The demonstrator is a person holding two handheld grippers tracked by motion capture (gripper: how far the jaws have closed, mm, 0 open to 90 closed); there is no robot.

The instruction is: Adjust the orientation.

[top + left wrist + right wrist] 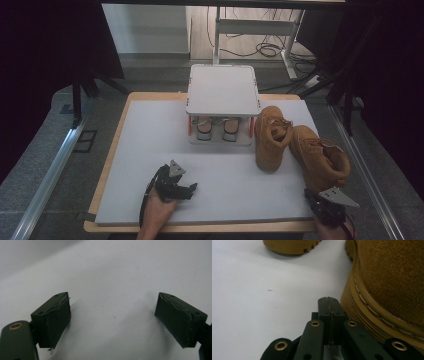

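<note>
Beside rt tongs (329, 305), pressed together, tan suede boot (387, 282) lies just fwd-right; left tongs (112, 320) spread, farther off.

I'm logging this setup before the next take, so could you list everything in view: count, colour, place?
boots: two, tan suede; left boot beside the rack's right side, right boot nearer the table's right edge, its sole next to the right gripper.
rack: one, white with red posts, at the far middle of the table.
shoes: one pair, pale with dark insides, on the rack's lower shelf.
table: one, grey mat on a wooden top.
desk frame: one, white, on the floor behind.
cables: several, black, on the floor behind.
left gripper: one, black, jaws open over bare mat.
right gripper: one, black, jaws shut on nothing.
</note>
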